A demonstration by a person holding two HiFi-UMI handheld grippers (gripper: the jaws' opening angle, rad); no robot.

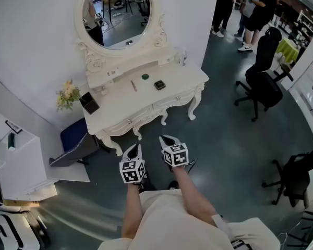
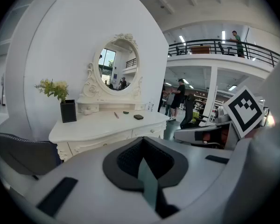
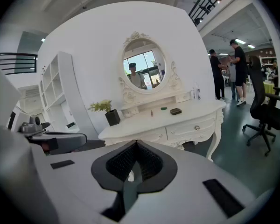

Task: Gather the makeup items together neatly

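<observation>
Your left gripper (image 1: pixel 137 147) and right gripper (image 1: pixel 165 138) sit closest, side by side just above your lap in the head view. Both are well short of the white vanity surface (image 1: pixel 122 107) at 12 o'clock.

In the left gripper view, the fingers (image 2: pixel 126 161) are pressed together with nothing between them. It's the same on the right: fingers (image 3: pixel 119 164) together, nothing held.

3 makeup items lie on the surface, apart from one another. You've got a slim brown stick (image 1: pixel 134 85), a small green round piece (image 1: pixel 145 77) at its 1 o'clock, and a dark square compact (image 1: pixel 159 85) at its 3 o'clock.

Over at the surface's 9 o'clock end stands a black vase (image 1: pixel 88 102) with yellow flowers. An oval mirror (image 1: pixel 117 12) rises behind, and a black office chair (image 1: pixel 263 72) stands on the floor at 2 o'clock.
</observation>
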